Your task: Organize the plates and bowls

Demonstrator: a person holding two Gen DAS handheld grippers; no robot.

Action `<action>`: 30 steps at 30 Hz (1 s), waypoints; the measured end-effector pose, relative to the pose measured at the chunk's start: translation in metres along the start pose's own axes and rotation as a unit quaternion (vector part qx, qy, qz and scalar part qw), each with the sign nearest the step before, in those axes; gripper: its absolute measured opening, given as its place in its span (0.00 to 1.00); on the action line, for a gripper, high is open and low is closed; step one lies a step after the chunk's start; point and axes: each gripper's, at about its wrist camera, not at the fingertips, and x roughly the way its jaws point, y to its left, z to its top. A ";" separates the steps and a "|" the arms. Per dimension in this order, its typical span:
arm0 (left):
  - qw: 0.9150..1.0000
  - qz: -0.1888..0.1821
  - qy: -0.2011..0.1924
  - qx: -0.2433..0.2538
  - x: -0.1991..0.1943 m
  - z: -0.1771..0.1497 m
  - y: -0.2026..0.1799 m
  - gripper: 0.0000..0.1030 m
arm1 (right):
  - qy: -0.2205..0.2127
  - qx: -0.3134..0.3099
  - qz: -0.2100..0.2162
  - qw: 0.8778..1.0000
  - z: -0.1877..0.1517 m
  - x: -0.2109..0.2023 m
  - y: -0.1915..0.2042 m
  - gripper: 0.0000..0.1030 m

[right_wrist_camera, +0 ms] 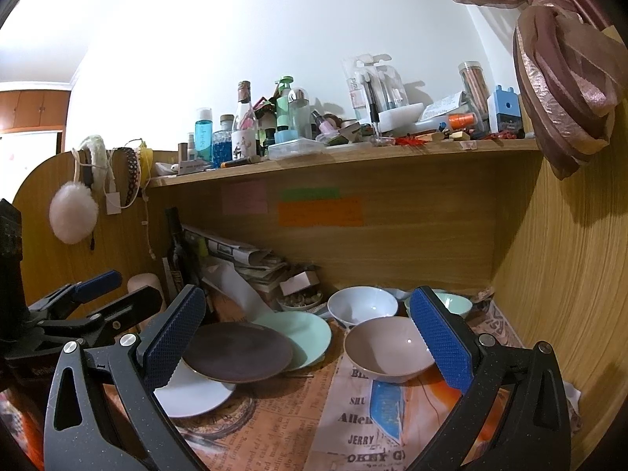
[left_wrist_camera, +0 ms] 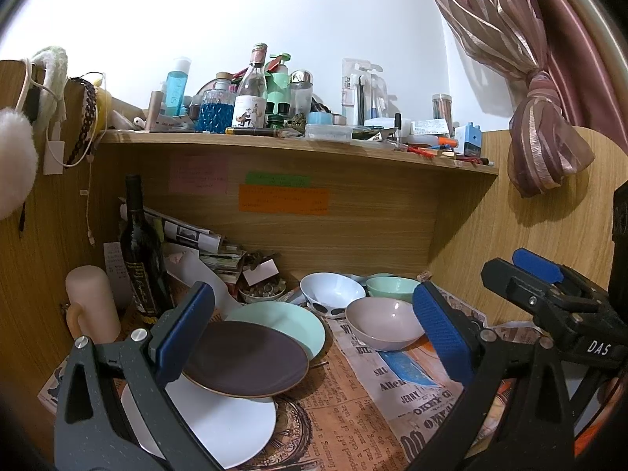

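From the left wrist view, the left gripper (left_wrist_camera: pixel 310 333) stood wide apart with nothing between its blue pads (left_wrist_camera: pixel 184 329), filling the lower part of the frame. Behind its left finger, in the lower left, a brown plate (left_wrist_camera: pixel 247 359) lay tilted across a white plate (left_wrist_camera: pixel 219 428) and overlapped a mint plate (left_wrist_camera: pixel 290 324) further back. Right of centre, a pinkish-grey bowl (left_wrist_camera: pixel 382 324) sat on the newspaper covering (left_wrist_camera: pixel 353 412); a pale blue bowl (left_wrist_camera: pixel 331 292) and a mint bowl (left_wrist_camera: pixel 392 286) stood behind it, near the wooden back panel. The right gripper (left_wrist_camera: pixel 549 294) showed at the right edge, and whether it was wide or closed could not be told from here. A dark bottle (left_wrist_camera: pixel 139 243) stood upright at the left, and a crowded shelf (left_wrist_camera: pixel 298 145) ran across the middle.

From the right wrist view, the right gripper (right_wrist_camera: pixel 310 339) was also spread wide and empty. Between its fingers, low in the frame, sat the same brown plate (right_wrist_camera: pixel 239 351) over the white plate (right_wrist_camera: pixel 196 396) and the mint plate (right_wrist_camera: pixel 302 333). The pinkish-grey bowl (right_wrist_camera: pixel 386 349) was just beside the right finger, with the pale blue bowl (right_wrist_camera: pixel 361 306) behind it and the mint bowl (right_wrist_camera: pixel 457 304) partly hidden. The left gripper (right_wrist_camera: pixel 102 294) appeared at the left edge.
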 end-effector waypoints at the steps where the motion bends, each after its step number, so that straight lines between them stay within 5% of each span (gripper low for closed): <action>1: 1.000 0.001 0.000 0.000 0.000 0.000 0.000 1.00 | -0.001 -0.003 0.001 1.000 0.000 0.000 0.001 1.00; 30: 1.000 0.001 -0.003 -0.001 -0.002 0.000 0.001 1.00 | -0.005 -0.005 0.004 1.000 0.001 0.000 0.005 1.00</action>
